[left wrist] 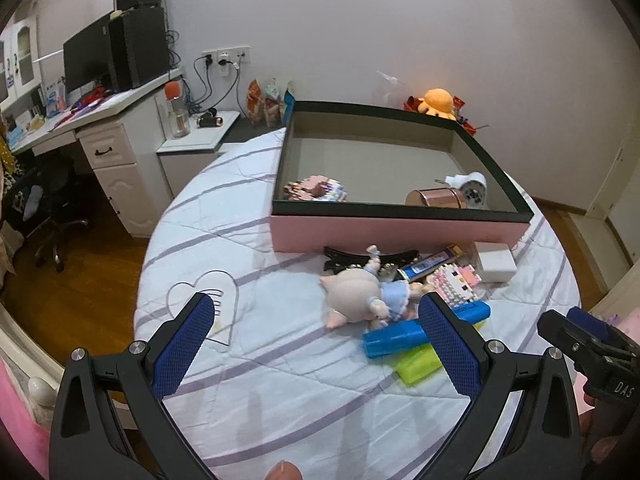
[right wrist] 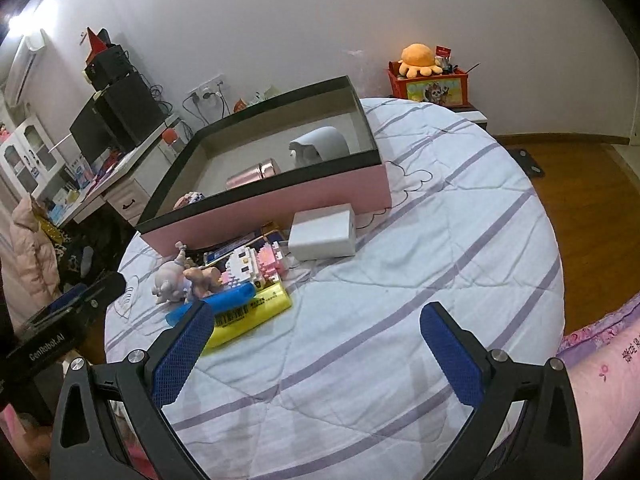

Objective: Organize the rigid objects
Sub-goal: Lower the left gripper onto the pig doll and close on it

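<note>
Both jaws wide, nothing between: left hand-held gripper and right hand-held gripper above the striped bed. Pig figurine, blue case and white block lie beside the pink box.

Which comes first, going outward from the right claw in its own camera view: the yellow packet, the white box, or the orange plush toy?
From the right claw:
1. Yellow packet, just beyond its left finger.
2. White box, farther up the bed beside the pink tray.
3. Orange plush toy, at the far wall.
</note>
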The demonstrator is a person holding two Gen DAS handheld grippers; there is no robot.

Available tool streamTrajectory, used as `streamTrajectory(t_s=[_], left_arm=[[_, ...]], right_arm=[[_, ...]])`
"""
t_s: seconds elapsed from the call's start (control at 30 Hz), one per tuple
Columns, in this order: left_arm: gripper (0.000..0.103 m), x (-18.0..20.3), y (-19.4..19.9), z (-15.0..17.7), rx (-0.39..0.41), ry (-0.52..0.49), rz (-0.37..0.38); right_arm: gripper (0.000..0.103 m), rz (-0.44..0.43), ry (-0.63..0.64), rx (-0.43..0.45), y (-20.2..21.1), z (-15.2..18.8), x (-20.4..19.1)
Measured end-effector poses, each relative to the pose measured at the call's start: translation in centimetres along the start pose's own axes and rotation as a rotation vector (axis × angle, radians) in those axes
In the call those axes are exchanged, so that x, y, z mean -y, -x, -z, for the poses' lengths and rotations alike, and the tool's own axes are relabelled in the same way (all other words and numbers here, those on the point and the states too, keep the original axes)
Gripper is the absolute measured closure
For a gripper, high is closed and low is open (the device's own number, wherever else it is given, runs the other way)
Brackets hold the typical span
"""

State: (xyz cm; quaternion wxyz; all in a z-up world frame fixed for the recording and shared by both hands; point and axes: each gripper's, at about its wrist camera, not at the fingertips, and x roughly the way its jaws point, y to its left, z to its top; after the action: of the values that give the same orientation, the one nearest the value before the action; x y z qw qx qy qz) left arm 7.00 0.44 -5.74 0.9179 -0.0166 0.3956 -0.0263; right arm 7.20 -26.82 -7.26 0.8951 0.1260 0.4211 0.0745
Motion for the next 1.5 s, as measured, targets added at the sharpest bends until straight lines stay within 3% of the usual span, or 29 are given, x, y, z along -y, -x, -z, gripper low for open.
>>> streamTrajectory(t_s=[0.43, 0.83, 0.9, 1.03, 1.5], left_arm=[[0.0, 3.3, -4.1, -0.6, -0.08, -0.041, 0.083], [0.002, 3.6, -9.4, -0.2, -0.159, -0.024, 0.027], [0.003, 3.6, -9.4, -0.3, -0.156, -0.024, 0.039], [0.017, 3.7, -8.8, -0.4, -0.167, -0.036, 0.087], [0.021, 2.5, -6.0, -0.5, -0.11, -0.021, 0.102]], right_arm=[[0.0, 0.014, -0.007, -0.011, -1.1, 0.3, 0.8], [0.0, 0.023, -0.031, -0.041, -2.6, 0.1, 2.3], [0.0, 0.026, -0.033, -0.046, -2.8, 0.1, 2.4], [0.0, 0.03, -0.034, -0.052, -2.9, 0.0, 2.5], [0.0, 0.033, -0.019, -0.035, -2.3, -0.4, 1.4]])
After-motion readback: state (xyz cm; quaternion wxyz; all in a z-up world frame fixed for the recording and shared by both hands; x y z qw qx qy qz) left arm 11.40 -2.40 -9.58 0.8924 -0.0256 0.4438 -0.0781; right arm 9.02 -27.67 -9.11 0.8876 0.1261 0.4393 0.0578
